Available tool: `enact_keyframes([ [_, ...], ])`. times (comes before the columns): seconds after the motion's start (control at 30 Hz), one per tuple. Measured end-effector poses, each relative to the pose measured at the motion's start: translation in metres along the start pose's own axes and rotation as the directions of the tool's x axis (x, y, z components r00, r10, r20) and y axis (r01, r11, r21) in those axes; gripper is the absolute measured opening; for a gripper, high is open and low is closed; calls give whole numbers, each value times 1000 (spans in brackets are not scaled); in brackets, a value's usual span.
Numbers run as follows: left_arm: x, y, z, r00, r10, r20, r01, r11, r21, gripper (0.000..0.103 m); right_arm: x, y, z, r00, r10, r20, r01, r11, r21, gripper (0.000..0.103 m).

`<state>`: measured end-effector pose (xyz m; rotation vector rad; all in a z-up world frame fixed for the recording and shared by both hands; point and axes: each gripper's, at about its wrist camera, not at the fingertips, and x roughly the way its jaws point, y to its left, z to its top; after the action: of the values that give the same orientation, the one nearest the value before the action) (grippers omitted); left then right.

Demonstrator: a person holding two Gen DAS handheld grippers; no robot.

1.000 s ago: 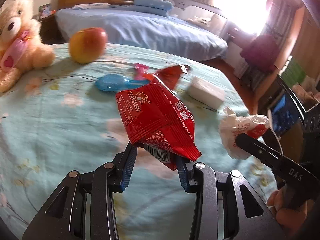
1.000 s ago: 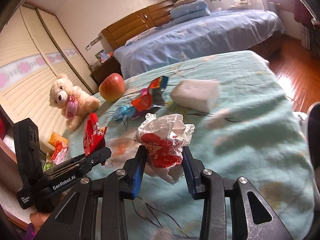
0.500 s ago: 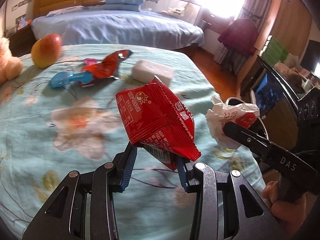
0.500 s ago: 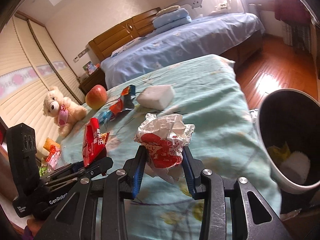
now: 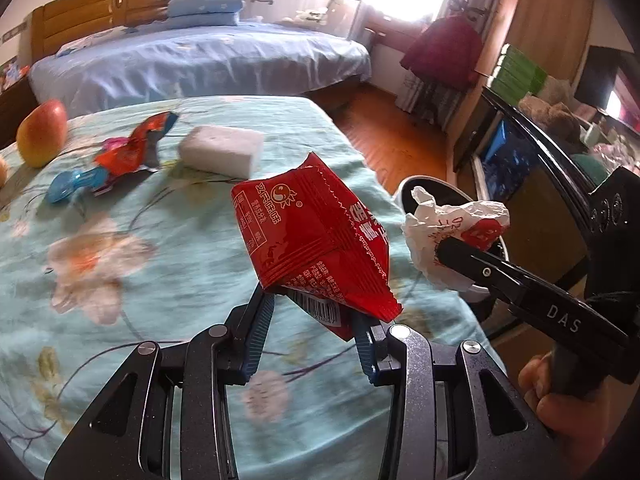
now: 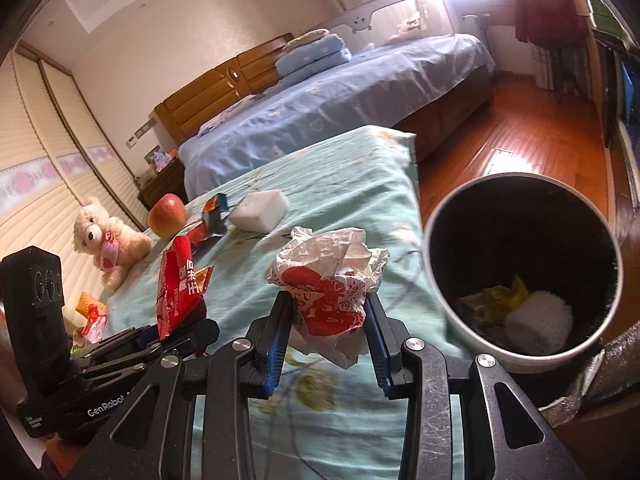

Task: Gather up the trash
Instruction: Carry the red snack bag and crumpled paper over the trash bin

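Note:
My left gripper (image 5: 312,310) is shut on a red snack bag (image 5: 312,240), held up over the teal floral bedspread (image 5: 140,260). In the right wrist view the same red snack bag (image 6: 178,284) shows at the left. My right gripper (image 6: 326,312) is shut on a crumpled white-and-red paper wrapper (image 6: 328,276), seen in the left wrist view as a crumpled wrapper (image 5: 452,228) just right of the bag. A white bin with a black inside (image 6: 520,264) stands on the floor right of the bed, holding yellow and white scraps.
On the bedspread lie a white sponge block (image 5: 220,150), torn red and blue wrappers (image 5: 120,156), an apple (image 5: 42,132) and a teddy bear (image 6: 108,240). A blue bed (image 6: 340,96) stands beyond, with wooden floor (image 6: 520,136) to the right. A hand (image 5: 560,408) grips the right tool.
Both grippers have carried their loads rightward across the bed toward its edge. The bin has come into full view on the right; the apple and bear have slid away to the left.

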<state>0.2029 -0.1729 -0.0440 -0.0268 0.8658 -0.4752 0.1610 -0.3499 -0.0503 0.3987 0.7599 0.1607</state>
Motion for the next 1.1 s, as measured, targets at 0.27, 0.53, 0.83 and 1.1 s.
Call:
enact_keyframes([
  [0.27,10,-33,4,1000,-22,-12,23,998,56,37,-14,-23,2,999,-32,31,31,999,33,37],
  [0.53,20,-60,8,999,-43,-20,45,994,101,37,-26,-47,3,996,-64,55,60,995,74,37],
  [0.83,29,-85,14,998,-62,-33,66,988,140,37,-36,-71,7,992,-106,71,98,990,103,37],
  [1.1,41,-105,19,996,-70,-48,78,982,173,37,-37,-86,13,986,-152,75,144,984,101,37],
])
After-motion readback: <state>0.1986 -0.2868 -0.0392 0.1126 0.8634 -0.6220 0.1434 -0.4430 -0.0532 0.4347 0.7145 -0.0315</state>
